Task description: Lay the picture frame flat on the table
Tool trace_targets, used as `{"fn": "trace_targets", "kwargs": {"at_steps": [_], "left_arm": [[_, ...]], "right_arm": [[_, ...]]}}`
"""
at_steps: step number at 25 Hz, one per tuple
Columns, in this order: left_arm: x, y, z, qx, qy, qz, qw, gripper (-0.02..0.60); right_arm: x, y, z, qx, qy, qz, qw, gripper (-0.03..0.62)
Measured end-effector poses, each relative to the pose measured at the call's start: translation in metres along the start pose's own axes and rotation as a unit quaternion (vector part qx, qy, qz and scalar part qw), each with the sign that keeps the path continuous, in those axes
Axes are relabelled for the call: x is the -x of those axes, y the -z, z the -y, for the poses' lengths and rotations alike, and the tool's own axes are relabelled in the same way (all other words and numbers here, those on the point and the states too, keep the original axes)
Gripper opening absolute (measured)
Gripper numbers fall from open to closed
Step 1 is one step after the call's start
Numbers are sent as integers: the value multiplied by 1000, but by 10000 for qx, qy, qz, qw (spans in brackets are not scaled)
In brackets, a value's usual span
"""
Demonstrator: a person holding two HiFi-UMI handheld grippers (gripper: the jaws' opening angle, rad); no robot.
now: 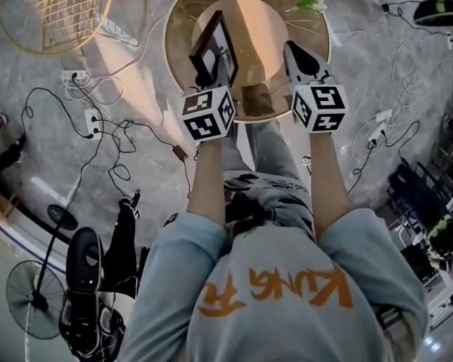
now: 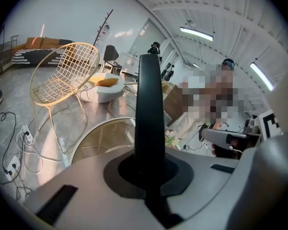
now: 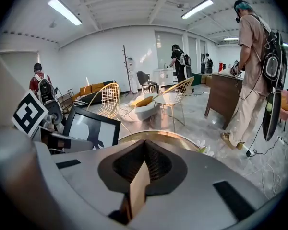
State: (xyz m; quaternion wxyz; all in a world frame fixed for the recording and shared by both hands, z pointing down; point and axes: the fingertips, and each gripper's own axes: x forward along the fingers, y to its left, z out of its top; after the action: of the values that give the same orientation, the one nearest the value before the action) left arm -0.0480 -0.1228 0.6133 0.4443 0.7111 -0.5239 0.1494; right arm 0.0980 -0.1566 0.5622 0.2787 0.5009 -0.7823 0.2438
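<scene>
A black picture frame (image 1: pixel 214 40) stands upright on edge over the left part of the round glass table (image 1: pixel 317 29). My left gripper (image 1: pixel 220 70) is shut on its near edge. In the left gripper view the frame (image 2: pixel 149 95) rises edge-on as a dark bar from between the jaws. From the right gripper view I see the frame's front (image 3: pixel 91 127), a pale print with a dark shape. My right gripper (image 1: pixel 296 51) hovers over the table's right part, apart from the frame. Its jaws are shut with nothing between them.
A small green sprig (image 1: pixel 309 4) lies at the table's far right rim. A gold wire chair (image 1: pixel 57 10) stands at far left. Cables and power strips (image 1: pixel 94 123) cover the floor on both sides. A fan (image 1: pixel 34 296) stands near left. A person (image 3: pixel 252 66) stands by a wooden cabinet (image 3: pixel 223 97).
</scene>
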Motion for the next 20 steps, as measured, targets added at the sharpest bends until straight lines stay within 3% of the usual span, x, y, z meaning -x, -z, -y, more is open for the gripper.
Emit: {"fn": "trace_targets", "kwargs": {"at_steps": [11, 20], "left_arm": [[-34, 37, -4, 164, 263, -193, 9993, 26], [-86, 36, -16, 637, 612, -134, 9960, 26]], "right_arm": [[-21, 57, 7, -93, -133, -219, 9996, -2], [-55, 85, 12, -141, -308, -231, 9992, -2]]}}
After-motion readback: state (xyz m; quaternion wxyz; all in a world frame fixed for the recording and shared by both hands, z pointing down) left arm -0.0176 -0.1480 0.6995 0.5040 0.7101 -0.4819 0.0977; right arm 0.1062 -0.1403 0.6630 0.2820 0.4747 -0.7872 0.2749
